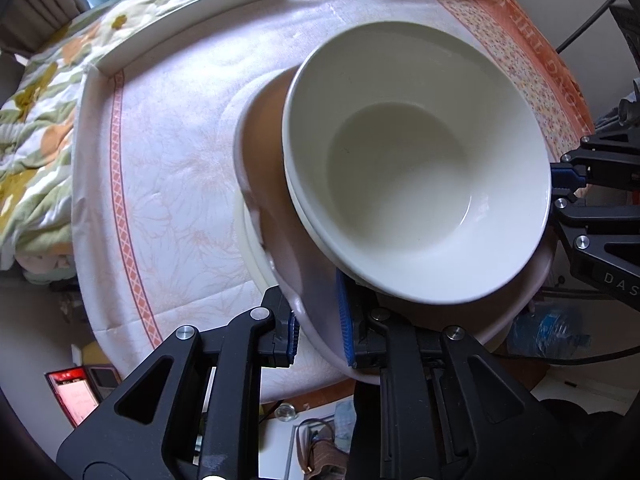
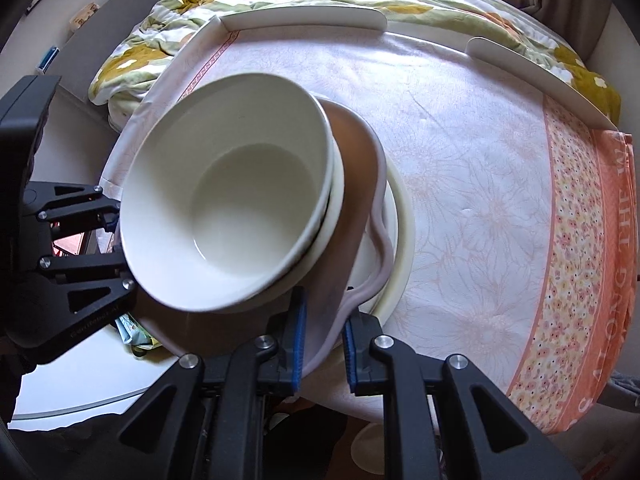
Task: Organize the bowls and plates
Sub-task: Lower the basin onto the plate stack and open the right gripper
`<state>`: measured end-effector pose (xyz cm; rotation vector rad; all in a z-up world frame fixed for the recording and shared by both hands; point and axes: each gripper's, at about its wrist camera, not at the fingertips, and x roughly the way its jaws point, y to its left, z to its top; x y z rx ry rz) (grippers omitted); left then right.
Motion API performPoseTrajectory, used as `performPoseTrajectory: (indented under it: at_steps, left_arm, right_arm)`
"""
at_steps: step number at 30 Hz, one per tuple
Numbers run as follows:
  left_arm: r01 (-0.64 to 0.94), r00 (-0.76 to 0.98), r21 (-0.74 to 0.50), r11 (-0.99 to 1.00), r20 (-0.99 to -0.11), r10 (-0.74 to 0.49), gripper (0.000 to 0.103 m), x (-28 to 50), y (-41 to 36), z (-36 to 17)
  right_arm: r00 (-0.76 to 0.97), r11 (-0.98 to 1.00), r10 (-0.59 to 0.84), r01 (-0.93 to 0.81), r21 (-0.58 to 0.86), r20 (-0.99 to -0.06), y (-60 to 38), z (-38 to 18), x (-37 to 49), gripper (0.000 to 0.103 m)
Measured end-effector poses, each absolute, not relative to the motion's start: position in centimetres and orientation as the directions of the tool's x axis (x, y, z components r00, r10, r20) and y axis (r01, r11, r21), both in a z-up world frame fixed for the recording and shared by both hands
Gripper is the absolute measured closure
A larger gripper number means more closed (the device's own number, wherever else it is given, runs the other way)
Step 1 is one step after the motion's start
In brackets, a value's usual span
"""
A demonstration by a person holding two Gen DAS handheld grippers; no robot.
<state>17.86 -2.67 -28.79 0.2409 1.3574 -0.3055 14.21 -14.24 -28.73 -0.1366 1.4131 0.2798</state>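
Note:
Two nested white bowls [image 1: 412, 160] sit on a pink wavy-rimmed plate [image 1: 316, 320], with a cream plate [image 1: 250, 240] beneath it. My left gripper [image 1: 318, 336] is shut on the pink plate's rim at the near side. My right gripper [image 2: 324, 350] is shut on the same plate's rim at the opposite side. In the right wrist view the bowls [image 2: 228, 208], pink plate [image 2: 360, 184] and cream plate [image 2: 404, 224] show together. The stack is tilted and seems lifted over the table edge. Each gripper shows in the other's view: the right [image 1: 568, 192], the left [image 2: 112, 236].
A table with a pale floral cloth [image 2: 472, 184] and an orange border [image 2: 576, 264] lies under the stack. White curved rails [image 2: 304, 20] edge its far side. A flowered quilt [image 1: 36, 120] lies beyond. Clutter lies on the floor [image 1: 80, 392] below.

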Motion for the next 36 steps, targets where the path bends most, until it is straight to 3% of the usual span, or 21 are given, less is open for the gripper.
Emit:
performPoseTrajectory:
  at_steps: [11,18,19,21,22,23,24,26,31,36]
  left_arm:
    - [0.343,0.235,-0.014,0.939,-0.967,-0.101,0.086,15.3,-1.5,-25.5]
    - [0.291,0.460,-0.029,0.956,-0.872,-0.166,0.085,10.8,-0.5,-16.2]
    - [0.280,0.513,-0.033,0.960,-0.840,-0.178,0.082,10.0,-0.5,-14.3]
    - [0.246,0.617,-0.040,0.968,-0.764,-0.188,0.054,8.3,-0.7,-10.7]
    - [0.225,0.664,-0.038,0.974,-0.725,-0.181,0.018,7.6,-0.8,-9.2]
    - [0.197,0.718,-0.032,0.980,-0.676,-0.166,0.000,6.6,-0.9,-7.6]
    - [0.178,0.772,-0.031,0.983,-0.615,-0.159,0.000,5.6,-0.9,-6.0]
    - [0.178,0.830,-0.031,0.984,-0.533,-0.167,0.000,4.2,-1.3,-3.6]
    - [0.111,0.893,-0.029,0.993,-0.436,-0.113,0.000,2.7,-1.7,-0.9]
    - [0.075,0.923,-0.025,0.997,-0.378,-0.078,0.000,1.7,-1.6,-0.6]
  right_arm:
    - [0.192,0.972,0.119,-0.224,0.074,-0.974,-15.4,-26.0,12.5,0.088]
    - [0.363,0.976,0.163,-0.196,0.096,-0.917,-15.9,-19.3,8.7,0.088]
    - [0.401,0.976,0.162,-0.201,0.086,-0.902,-15.7,-17.9,8.1,0.088]
    - [0.492,0.977,0.155,-0.203,0.061,-0.856,-15.4,-14.8,6.6,0.088]
    - [0.543,0.981,0.140,-0.189,0.042,-0.828,-15.4,-13.0,5.9,0.084]
    - [0.580,0.984,0.123,-0.175,0.024,-0.806,-15.4,-11.6,5.3,0.066]
    - [0.619,0.987,0.102,-0.159,0.003,-0.779,-15.5,-10.1,4.8,0.034]
    - [0.701,0.992,0.084,-0.125,-0.007,-0.708,-15.9,-7.2,3.5,0.001]
    - [0.812,0.995,-0.010,-0.051,-0.088,-0.584,-16.5,-2.9,1.5,0.000]
    - [0.861,0.997,-0.033,-0.006,-0.076,-0.508,-17.5,-1.7,0.3,0.000]
